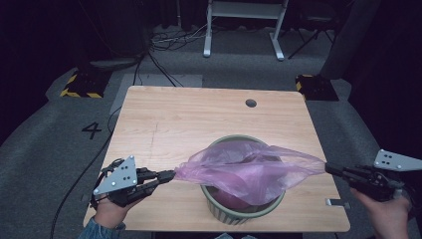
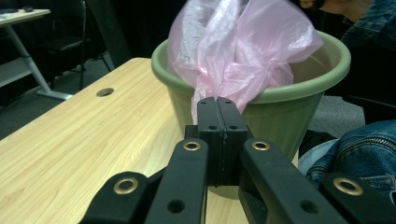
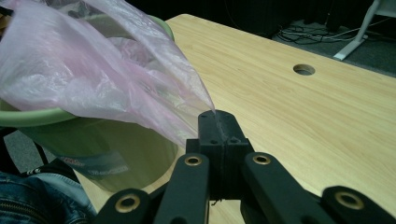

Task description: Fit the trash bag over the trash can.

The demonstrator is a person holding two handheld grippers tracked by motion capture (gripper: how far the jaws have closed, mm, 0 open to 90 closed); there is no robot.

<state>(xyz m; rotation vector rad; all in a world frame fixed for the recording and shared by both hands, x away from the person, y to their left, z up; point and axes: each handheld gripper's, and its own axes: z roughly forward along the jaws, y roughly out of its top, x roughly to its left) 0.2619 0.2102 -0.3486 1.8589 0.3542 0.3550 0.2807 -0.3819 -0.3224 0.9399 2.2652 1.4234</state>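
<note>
A pale green plastic pot [image 1: 244, 209] stands near the front edge of the wooden table [image 1: 199, 114]. A thin pink plastic bag [image 1: 249, 167] is stretched across its mouth, sagging into it. My left gripper [image 1: 171, 174] is shut on the bag's left corner, left of the pot. My right gripper [image 1: 329, 169] is shut on the right corner, just past the table's right edge. In the left gripper view the jaws pinch the bag [image 2: 233, 51] in front of the pot [image 2: 280, 112]. In the right gripper view the shut jaws hold the bag [image 3: 93, 79] beside the pot [image 3: 107, 144].
A round cable hole [image 1: 251, 103] lies in the table's far right part. A small metal clip [image 1: 337, 202] sits at the front right corner. Beyond the table are floor cables [image 1: 164, 40], a white desk frame [image 1: 244, 25] and striped base blocks [image 1: 82, 84].
</note>
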